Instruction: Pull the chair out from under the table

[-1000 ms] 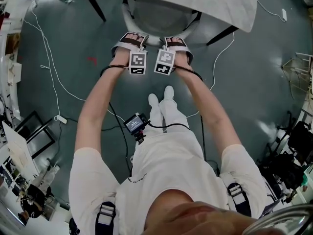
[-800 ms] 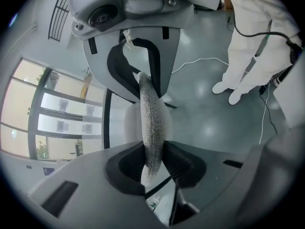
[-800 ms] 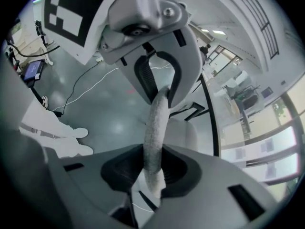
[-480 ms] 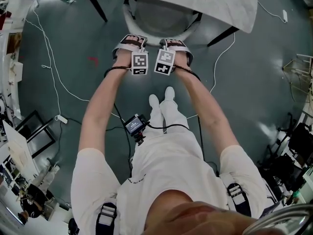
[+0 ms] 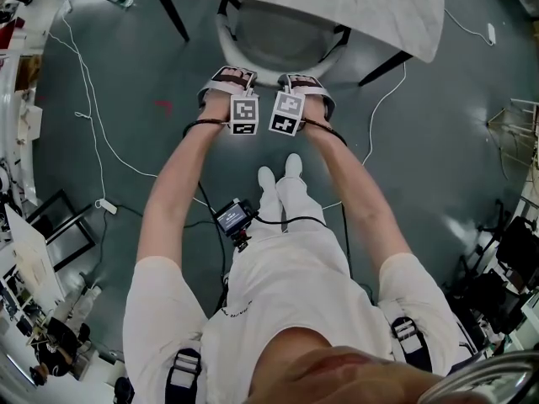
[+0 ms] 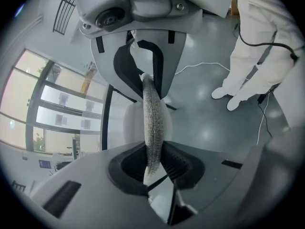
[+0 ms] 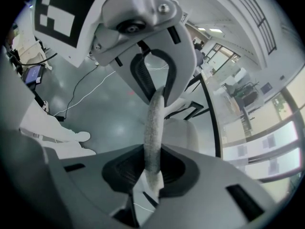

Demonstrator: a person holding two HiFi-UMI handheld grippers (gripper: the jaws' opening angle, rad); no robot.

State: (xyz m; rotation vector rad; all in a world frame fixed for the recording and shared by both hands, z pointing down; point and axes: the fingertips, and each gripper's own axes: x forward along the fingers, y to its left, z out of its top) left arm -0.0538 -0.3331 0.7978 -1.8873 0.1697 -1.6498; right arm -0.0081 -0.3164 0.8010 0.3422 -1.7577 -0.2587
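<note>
A white chair (image 5: 278,32) with a grey seat stands tucked under the white table (image 5: 379,7) at the top of the head view. Both grippers reach down to the top edge of its curved back. My left gripper (image 5: 229,76) and my right gripper (image 5: 305,79) sit side by side on that rim. In the left gripper view the grey fabric edge of the chair back (image 6: 153,128) is pinched between the pads of the left gripper (image 6: 150,118). The right gripper (image 7: 153,123) clamps the same fabric edge (image 7: 152,132). Both sets of jaws have just been closing onto it.
Black table legs (image 5: 168,11) (image 5: 383,61) slant down on either side of the chair. White cables (image 5: 93,133) run over the grey floor. The person's feet (image 5: 282,171) stand just behind the grippers. Racks and equipment (image 5: 42,251) crowd the left and right edges.
Both grippers stay at the chair's back rim. The whole head view has slid slightly downward. The chair keeps the same place under the table.
</note>
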